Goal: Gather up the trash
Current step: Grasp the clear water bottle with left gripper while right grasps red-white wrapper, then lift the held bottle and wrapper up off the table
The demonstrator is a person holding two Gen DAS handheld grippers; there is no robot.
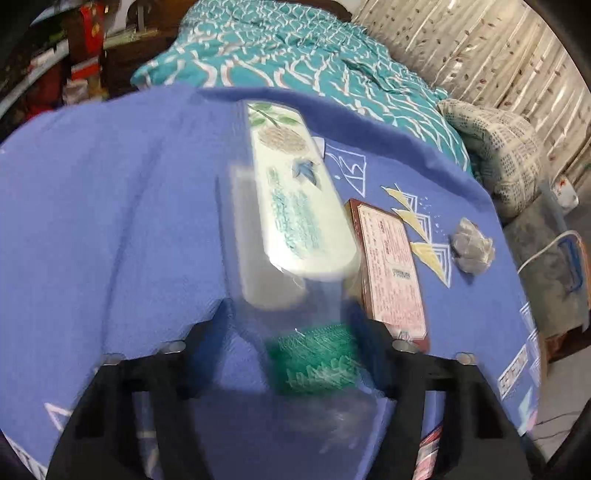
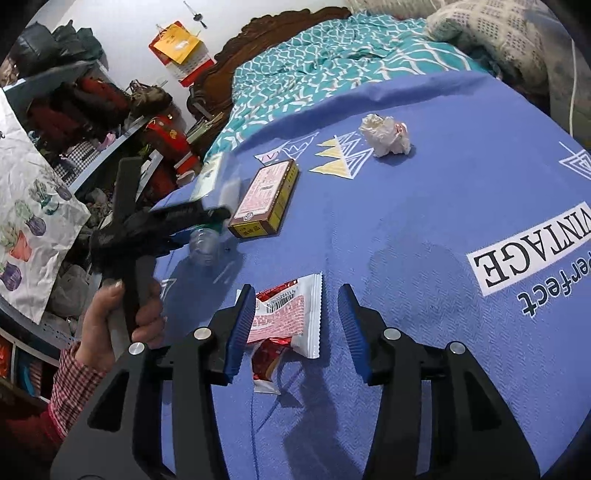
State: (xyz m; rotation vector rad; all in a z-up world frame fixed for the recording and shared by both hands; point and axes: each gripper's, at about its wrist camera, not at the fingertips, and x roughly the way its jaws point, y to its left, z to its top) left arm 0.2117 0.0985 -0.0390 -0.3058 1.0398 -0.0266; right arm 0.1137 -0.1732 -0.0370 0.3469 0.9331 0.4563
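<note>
A clear plastic bottle [image 1: 314, 362] with a green label lies on the blue sheet [image 1: 110, 221], and my left gripper [image 1: 295, 339] is shut on it; this view is blurred. In the right wrist view a hand holds that left gripper [image 2: 207, 218] over the bottle [image 2: 203, 242]. A white pack [image 1: 295, 199] printed with leaves shows just past the bottle. To the right lie a pink and yellow box [image 2: 264, 199] and a crumpled tissue [image 2: 386, 134]. My right gripper [image 2: 295, 291] stands open above a red and white snack wrapper [image 2: 291, 317], with a finger on either side.
A teal patterned quilt [image 2: 314, 48] and a knitted pillow [image 2: 491, 29] cover the far end of the bed. Cluttered shelves [image 2: 74, 110] stand to the left. A white bag [image 2: 29, 206] printed with potted plants hangs at the left edge. A white cable [image 1: 543, 247] runs beside the bed.
</note>
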